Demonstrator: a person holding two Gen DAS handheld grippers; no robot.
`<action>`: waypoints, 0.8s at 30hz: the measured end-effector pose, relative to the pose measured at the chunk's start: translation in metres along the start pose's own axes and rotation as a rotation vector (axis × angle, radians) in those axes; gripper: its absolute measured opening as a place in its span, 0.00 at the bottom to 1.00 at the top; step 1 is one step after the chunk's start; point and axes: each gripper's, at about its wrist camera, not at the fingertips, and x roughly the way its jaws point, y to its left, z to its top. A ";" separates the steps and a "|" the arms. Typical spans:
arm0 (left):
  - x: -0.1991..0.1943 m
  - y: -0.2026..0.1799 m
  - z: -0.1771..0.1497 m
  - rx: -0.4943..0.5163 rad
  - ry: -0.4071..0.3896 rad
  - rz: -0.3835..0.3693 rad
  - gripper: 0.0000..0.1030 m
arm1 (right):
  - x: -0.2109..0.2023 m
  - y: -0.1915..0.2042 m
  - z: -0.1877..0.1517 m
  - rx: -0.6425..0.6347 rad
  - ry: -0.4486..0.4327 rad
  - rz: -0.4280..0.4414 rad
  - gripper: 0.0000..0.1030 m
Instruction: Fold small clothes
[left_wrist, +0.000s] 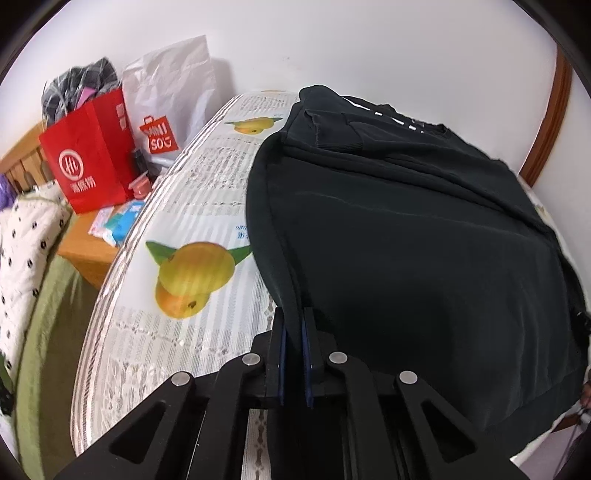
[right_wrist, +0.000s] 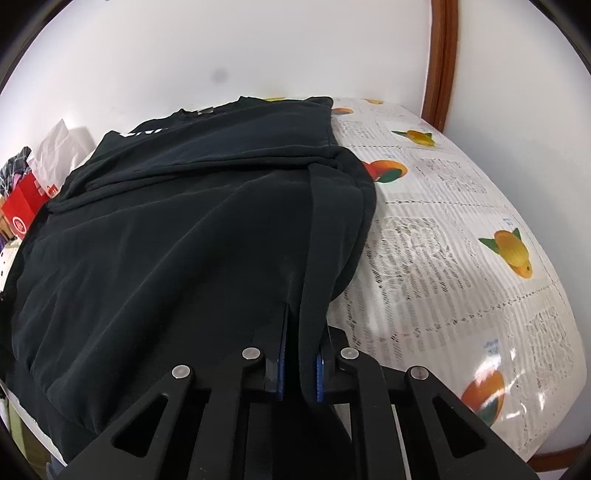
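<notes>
A black sweatshirt (left_wrist: 424, 229) lies spread on a table covered with a fruit-print cloth (left_wrist: 192, 206), its sleeves folded across its upper part. My left gripper (left_wrist: 294, 325) is shut on the garment's near left hem corner, the dark fabric pinched between the blue pads. In the right wrist view the same black sweatshirt (right_wrist: 177, 236) fills the left and middle. My right gripper (right_wrist: 301, 343) is shut on its near right hem corner, a fold of cloth running up from between the fingers. White lettering shows near the far collar.
A red paper bag (left_wrist: 92, 162) and a white shopping bag (left_wrist: 170, 107) stand on a wooden stand beyond the table's left edge, with small packets beside them. A spotted quilt (left_wrist: 26, 236) lies at far left. The fruit-print cloth (right_wrist: 461, 236) is bare to the right. A brown door frame (right_wrist: 441, 62) rises behind.
</notes>
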 end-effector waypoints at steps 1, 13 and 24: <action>-0.002 0.001 -0.001 -0.008 0.001 -0.011 0.07 | -0.002 -0.003 -0.002 0.010 -0.001 0.001 0.10; -0.031 -0.014 -0.034 0.002 0.033 -0.093 0.07 | -0.022 -0.034 -0.024 0.055 0.005 0.012 0.11; -0.033 -0.013 -0.051 -0.021 0.044 -0.147 0.21 | -0.031 -0.045 -0.049 0.078 0.015 0.042 0.25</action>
